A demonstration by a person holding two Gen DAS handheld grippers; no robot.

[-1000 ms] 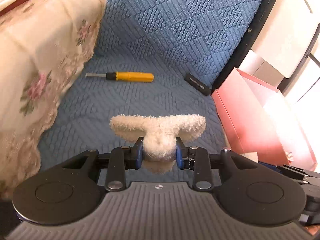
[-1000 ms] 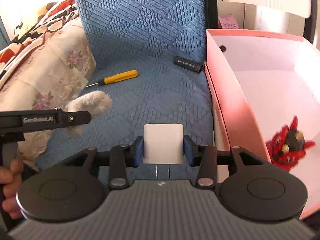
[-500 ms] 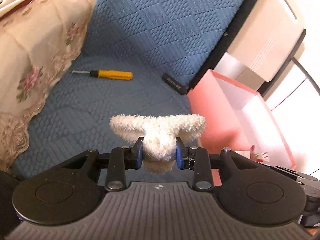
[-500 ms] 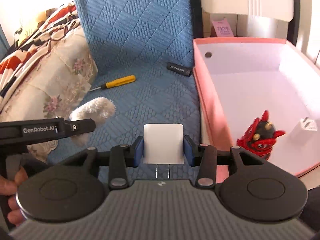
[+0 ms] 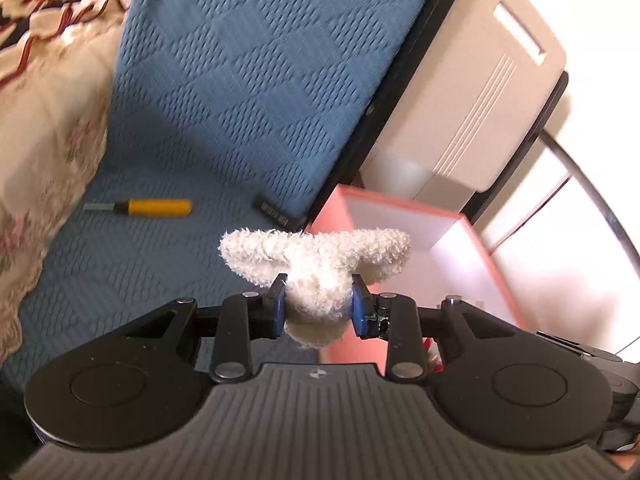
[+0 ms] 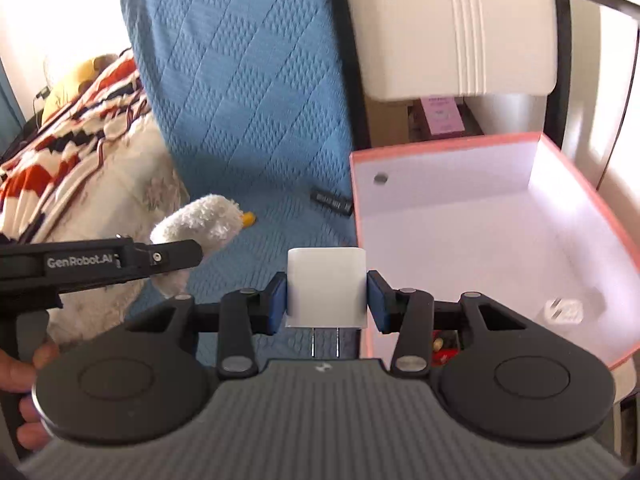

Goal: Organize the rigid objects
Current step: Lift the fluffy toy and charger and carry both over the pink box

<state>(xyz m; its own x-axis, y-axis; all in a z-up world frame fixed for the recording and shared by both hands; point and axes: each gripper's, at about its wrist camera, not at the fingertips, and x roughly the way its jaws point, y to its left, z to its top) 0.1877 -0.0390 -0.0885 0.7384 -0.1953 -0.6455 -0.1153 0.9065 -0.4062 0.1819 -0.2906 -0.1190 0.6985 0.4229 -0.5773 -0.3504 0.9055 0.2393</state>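
Note:
My left gripper is shut on a white fluffy plush toy, held above the blue sofa seat near the pink box's left edge. My right gripper is shut on a white charger cube, prongs facing me, beside the pink box's near-left corner. A yellow-handled screwdriver and a small black stick lie on the seat. In the box lie a white charger and a red toy, mostly hidden by my gripper.
A floral blanket and striped cloth cover the seat's left side. The blue quilted backrest rises behind. A beige appliance stands behind the box. The left gripper and plush show at the right wrist view's left.
Both grippers have risen and moved right toward the pink box, keeping hold of the plush and the charger. The box interior now fills more of both views.

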